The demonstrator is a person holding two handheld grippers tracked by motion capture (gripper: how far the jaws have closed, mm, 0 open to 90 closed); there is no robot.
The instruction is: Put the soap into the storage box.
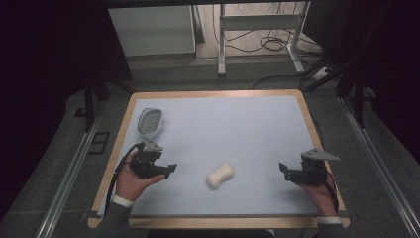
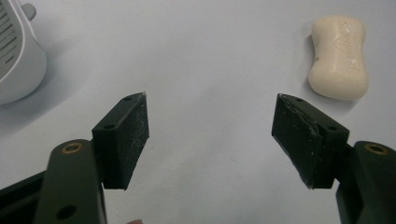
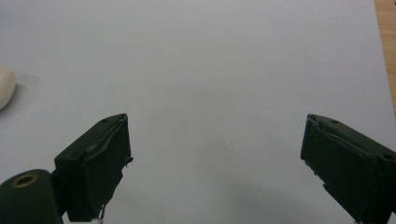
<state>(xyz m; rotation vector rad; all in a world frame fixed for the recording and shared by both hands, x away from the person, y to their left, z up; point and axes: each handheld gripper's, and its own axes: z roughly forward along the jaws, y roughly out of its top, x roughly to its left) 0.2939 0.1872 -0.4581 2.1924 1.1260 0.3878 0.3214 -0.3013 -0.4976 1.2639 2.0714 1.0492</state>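
Left gripper (image 1: 168, 170): black, two-jaw, held in the person's left hand (image 1: 130, 179) at the counter's 8 o'clock; jaws spread wide with bare surface between them, gripping nothing. In the left gripper view (image 2: 210, 135) the gap faces open counter.

Right gripper (image 1: 283, 171): black, two-jaw, grey three-cornered plate on top, held in the right hand (image 1: 317, 191) at 4 o'clock; jaws likewise wide apart and empty, seen so in the right gripper view (image 3: 215, 158).

Cream-white waisted bar of soap (image 1: 220, 176): lying flat between the two grippers, nearer the left one, at 6 o'clock of centre; apart from both. Embossed lettering on top, unreadable (image 2: 339, 56).

White oval slotted soap dish (image 1: 150, 121): at 10 o'clock, just beyond the left gripper.

Counter (image 1: 237, 129): pale blue mat, light wooden edging.
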